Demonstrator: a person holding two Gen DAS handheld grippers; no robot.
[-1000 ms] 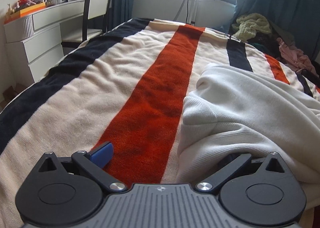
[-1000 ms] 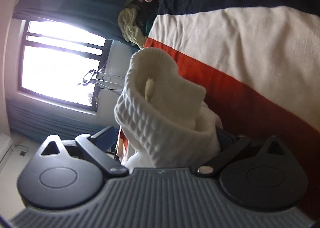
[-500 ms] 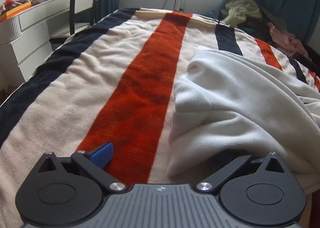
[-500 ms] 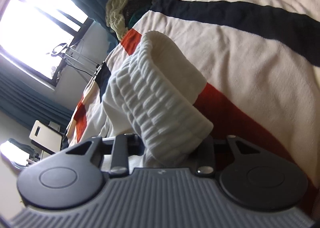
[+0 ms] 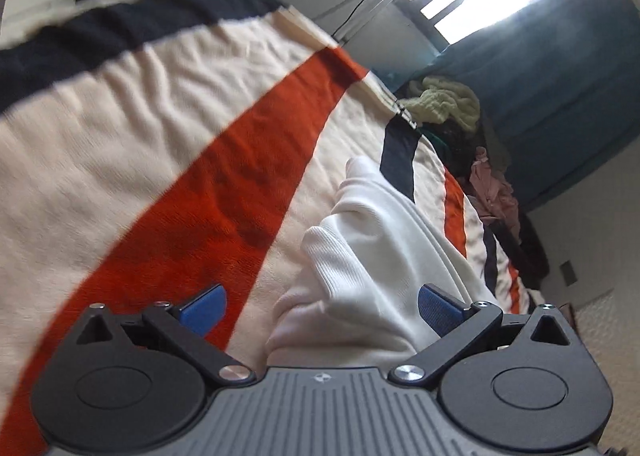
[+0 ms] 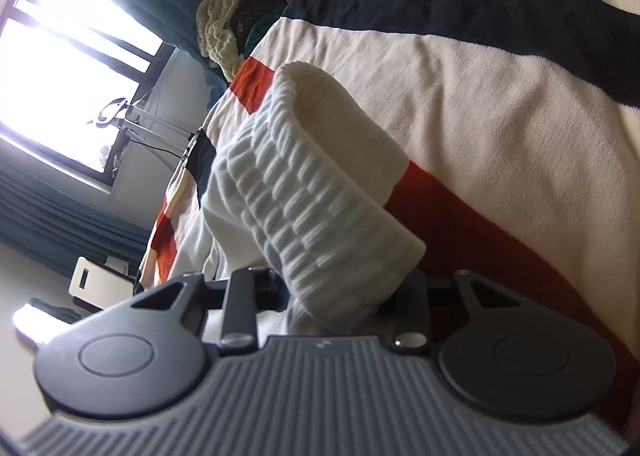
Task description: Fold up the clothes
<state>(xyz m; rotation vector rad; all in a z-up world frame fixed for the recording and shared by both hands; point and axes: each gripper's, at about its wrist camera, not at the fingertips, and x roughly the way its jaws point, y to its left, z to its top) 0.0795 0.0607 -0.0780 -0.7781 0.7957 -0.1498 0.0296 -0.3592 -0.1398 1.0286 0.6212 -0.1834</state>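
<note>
A white knit sweater (image 5: 360, 256) lies on the striped blanket (image 5: 160, 136) that covers the bed. In the left wrist view my left gripper (image 5: 320, 312) stands open and low over the blanket. Its blue pads (image 5: 204, 310) are wide apart, and a bunched fold of the sweater lies between them without being pinched. In the right wrist view my right gripper (image 6: 336, 296) is shut on the sweater's thick ribbed edge (image 6: 312, 216). That edge curls up out of the jaws and hides the fingertips.
A heap of other clothes sits at the bed's far edge, with a pale green knit (image 5: 444, 104) and a pink garment (image 5: 492, 184). Teal curtains (image 5: 560, 76), a bright window and a metal stand (image 6: 152, 116) lie beyond. A white chair (image 6: 100, 280) stands beside the bed.
My right jaws went from wide apart to shut on the ribbed edge. The left view has rolled and swung sideways, and the left gripper's far pad, hidden under the sweater before, now shows.
</note>
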